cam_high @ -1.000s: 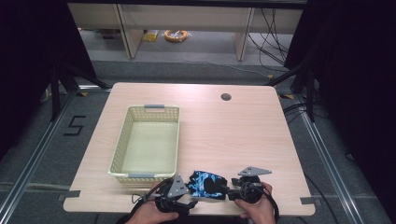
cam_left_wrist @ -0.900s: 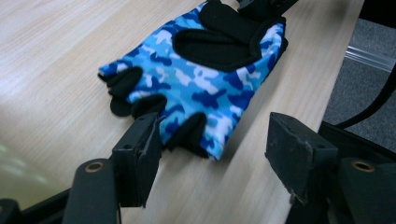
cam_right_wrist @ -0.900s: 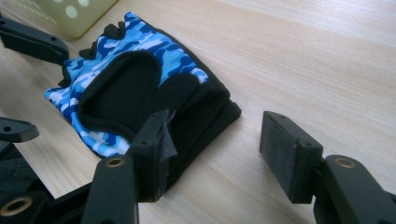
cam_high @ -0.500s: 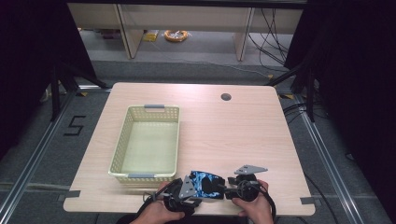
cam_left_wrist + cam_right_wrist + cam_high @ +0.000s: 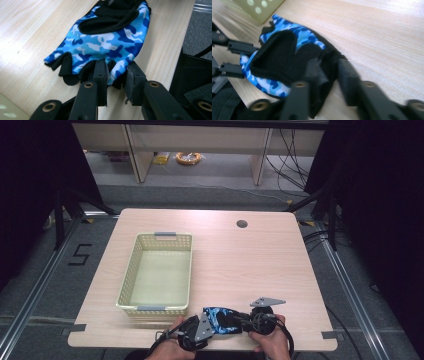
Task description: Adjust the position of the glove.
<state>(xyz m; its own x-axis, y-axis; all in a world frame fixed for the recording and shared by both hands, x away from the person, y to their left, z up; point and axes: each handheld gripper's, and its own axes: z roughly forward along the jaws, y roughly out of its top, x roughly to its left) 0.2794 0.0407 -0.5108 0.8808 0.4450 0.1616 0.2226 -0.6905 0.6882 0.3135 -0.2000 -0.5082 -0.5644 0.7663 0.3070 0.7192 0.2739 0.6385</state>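
Observation:
A fingerless glove (image 5: 219, 319) in blue camouflage with black trim lies flat near the table's front edge. The person's two hands hold a gripper at each end of it. My left gripper (image 5: 206, 329) meets the glove's finger end. In the left gripper view its jaws (image 5: 116, 73) stand close together with a fold of the glove's (image 5: 110, 42) edge pinched between them. My right gripper (image 5: 241, 321) comes in from the right. In the right gripper view its blurred jaws (image 5: 329, 68) close on the glove's black cuff (image 5: 325, 58).
A pale yellow plastic basket (image 5: 128, 281) with nothing in it stands just behind and left of the glove; its corner (image 5: 259, 8) is in the right gripper view. A cable hole (image 5: 242, 224) marks the table's far side. The table's front edge is right below the hands.
My left gripper has slid right up to the glove's finger end and closed on it. The right gripper shifted slightly at the cuff. The glove has barely moved.

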